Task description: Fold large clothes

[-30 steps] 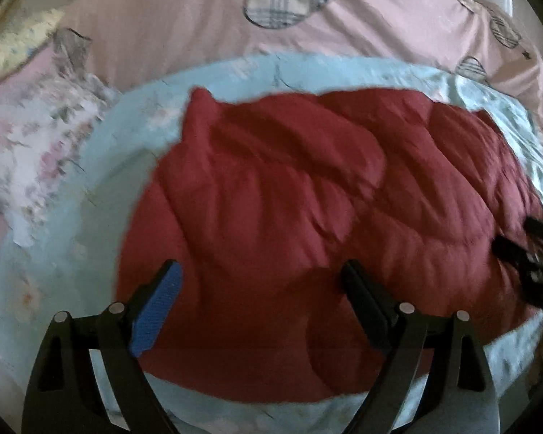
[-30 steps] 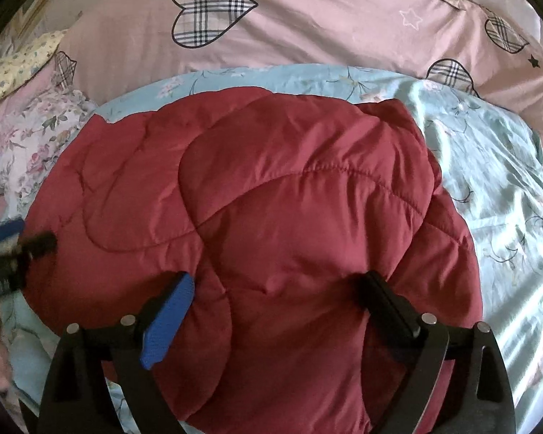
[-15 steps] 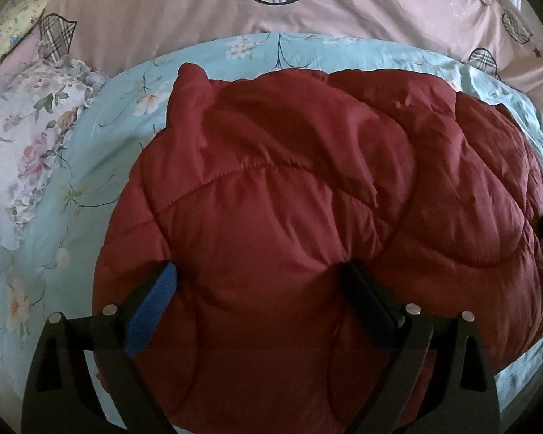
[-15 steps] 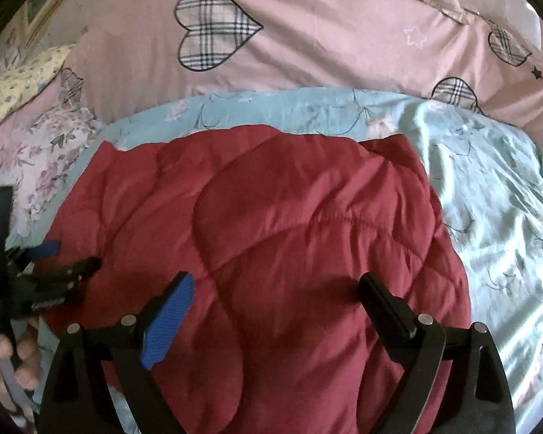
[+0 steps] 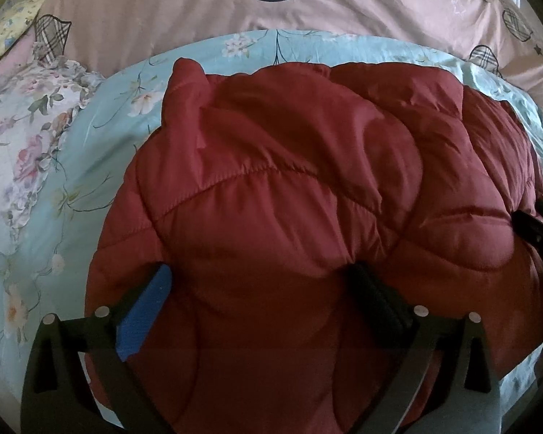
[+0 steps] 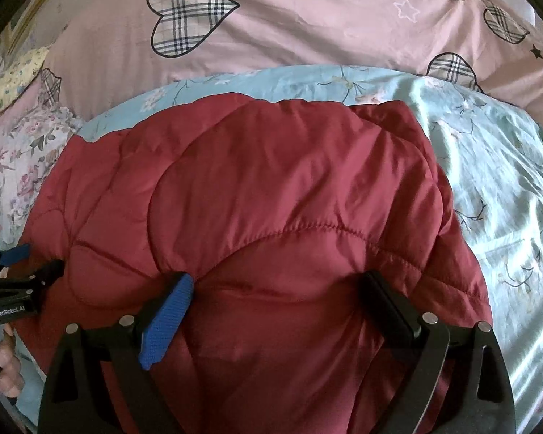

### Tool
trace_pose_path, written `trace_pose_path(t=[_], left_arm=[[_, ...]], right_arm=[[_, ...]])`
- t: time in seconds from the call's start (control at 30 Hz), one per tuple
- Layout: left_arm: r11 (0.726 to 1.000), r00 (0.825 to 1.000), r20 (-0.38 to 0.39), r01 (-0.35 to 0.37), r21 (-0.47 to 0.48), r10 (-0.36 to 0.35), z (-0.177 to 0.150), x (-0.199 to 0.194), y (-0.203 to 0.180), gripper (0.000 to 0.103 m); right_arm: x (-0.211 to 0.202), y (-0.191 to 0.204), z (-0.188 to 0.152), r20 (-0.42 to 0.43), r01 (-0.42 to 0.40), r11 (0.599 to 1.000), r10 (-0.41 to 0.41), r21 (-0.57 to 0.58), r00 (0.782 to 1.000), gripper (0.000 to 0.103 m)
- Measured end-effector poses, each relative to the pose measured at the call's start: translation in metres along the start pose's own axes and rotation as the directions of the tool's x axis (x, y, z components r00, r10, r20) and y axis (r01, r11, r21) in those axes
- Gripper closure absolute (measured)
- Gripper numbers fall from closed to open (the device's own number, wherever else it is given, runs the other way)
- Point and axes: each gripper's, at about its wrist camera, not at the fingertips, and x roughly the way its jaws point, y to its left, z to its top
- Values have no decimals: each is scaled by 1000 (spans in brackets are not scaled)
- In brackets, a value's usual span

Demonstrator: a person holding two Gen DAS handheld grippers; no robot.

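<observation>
A dark red quilted jacket [image 5: 307,181] lies folded in a puffy heap on the bed, and it fills the middle of the right wrist view [image 6: 271,188] too. My left gripper [image 5: 259,275] hovers low over its near left part; its jaws are opening wide, with padded cloth bulging up between them and neither pad pressing on it. From the right wrist camera this left gripper [image 6: 21,271] appears at the jacket's left edge, held by a hand [image 6: 3,365]. My right gripper [image 6: 278,280] stands open over the near right part, and its tips [image 5: 535,231] show at the jacket's right edge.
The jacket rests on a light blue flowered sheet [image 6: 488,181], which runs out to the right. Behind it lies a pink duvet [image 6: 307,18] with plaid hearts. A flowered pillow [image 5: 18,126] sits at the left.
Both grippers have come in lower and closer over the jacket, which now looms larger. The left jaws have spread a little wider. The jacket itself lies as before.
</observation>
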Motion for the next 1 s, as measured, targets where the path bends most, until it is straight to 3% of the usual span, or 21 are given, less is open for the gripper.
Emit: trace_pose_path(t=[0.3, 0.5, 0.63, 0.83, 1.0], left_arm=[[1000, 1000, 0, 3, 0, -3, 0, 2, 2, 0], [1000, 1000, 2, 4, 1, -4, 0, 4, 3, 0], [1000, 1000, 2, 13, -17, -13, -1, -3, 6, 0], [996, 997, 32, 74, -50, -72, -23, -39, 16, 1], [998, 999, -7, 53, -32, -54, -32, -24, 11, 0]], right_arm=[[-1, 0, -1, 4, -1, 1000, 1, 2, 1000, 8], [-38, 5, -10, 33, -14, 1000, 14, -6, 999, 9], [-36, 5, -27, -10, 9, 999, -10, -32, 1000, 9], [-26, -2, -31, -7, 13, 1000, -13, -14, 1000, 5], [-35, 0, -35, 8, 9, 1000, -9, 0, 1000, 5]])
